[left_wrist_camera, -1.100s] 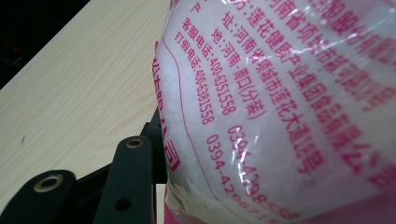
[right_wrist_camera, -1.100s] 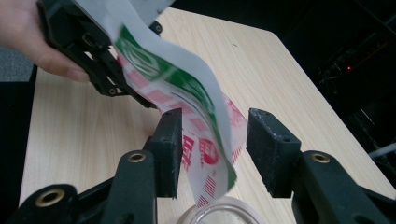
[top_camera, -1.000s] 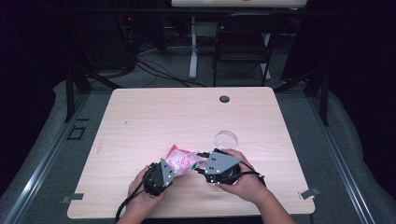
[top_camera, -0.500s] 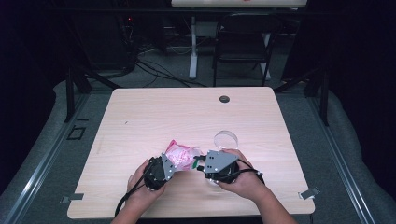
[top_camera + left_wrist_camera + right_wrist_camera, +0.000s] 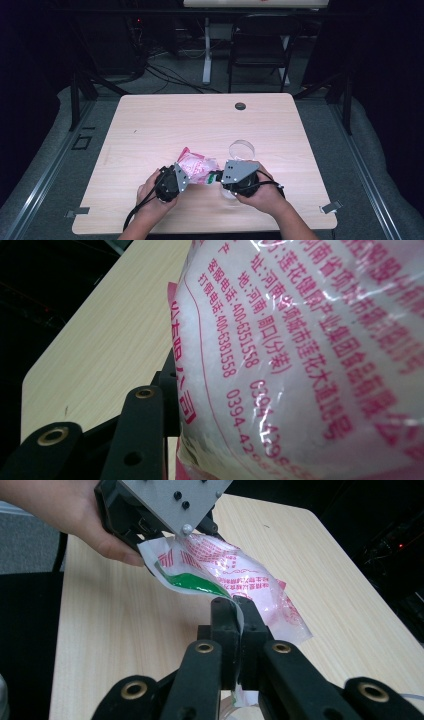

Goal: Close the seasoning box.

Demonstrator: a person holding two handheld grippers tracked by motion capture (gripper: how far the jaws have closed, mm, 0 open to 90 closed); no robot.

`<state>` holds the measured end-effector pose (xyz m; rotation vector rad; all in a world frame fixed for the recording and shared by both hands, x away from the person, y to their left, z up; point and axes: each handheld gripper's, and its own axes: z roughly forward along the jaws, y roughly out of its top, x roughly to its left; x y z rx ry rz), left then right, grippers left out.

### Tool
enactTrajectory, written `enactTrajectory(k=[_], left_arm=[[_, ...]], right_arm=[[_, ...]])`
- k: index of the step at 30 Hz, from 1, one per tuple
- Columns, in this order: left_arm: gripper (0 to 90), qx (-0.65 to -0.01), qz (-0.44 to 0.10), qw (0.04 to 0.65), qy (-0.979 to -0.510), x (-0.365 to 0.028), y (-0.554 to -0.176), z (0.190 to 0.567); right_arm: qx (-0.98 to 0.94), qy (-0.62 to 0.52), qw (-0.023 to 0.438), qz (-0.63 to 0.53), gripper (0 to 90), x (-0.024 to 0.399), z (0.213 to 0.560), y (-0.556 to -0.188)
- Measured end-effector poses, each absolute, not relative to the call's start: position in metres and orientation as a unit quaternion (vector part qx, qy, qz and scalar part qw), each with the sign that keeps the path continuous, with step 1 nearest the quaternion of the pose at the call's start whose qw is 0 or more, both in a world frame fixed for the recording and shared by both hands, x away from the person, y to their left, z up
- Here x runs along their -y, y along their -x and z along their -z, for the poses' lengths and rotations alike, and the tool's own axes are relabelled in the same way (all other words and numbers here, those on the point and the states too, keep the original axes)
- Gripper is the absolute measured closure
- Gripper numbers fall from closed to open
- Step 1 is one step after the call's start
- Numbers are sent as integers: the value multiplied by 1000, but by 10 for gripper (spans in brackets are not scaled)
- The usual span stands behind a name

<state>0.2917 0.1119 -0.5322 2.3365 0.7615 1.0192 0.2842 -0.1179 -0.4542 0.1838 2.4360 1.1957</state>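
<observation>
Near the six o'clock edge of the tabletop [image 5: 150,130], both tongs are holding a plastic bag of white grains with pink writing [image 5: 196,167]. The left tongs [image 5: 181,172] are hugging its fat middle. The right tongs [image 5: 239,625] have just been closing and are now pinching its thin edge tight. A clear round dish [image 5: 242,148] is waiting at one o'clock from the bag. I am guessing opening and pouring are left.
</observation>
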Motion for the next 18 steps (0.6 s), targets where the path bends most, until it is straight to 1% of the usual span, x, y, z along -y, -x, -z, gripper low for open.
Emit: enactTrajectory(k=[18], left_arm=[[588, -254, -411, 225, -846, -110, -292, 524]], right_arm=[[-868, -88, 192, -449, 900, 123, 453, -284]])
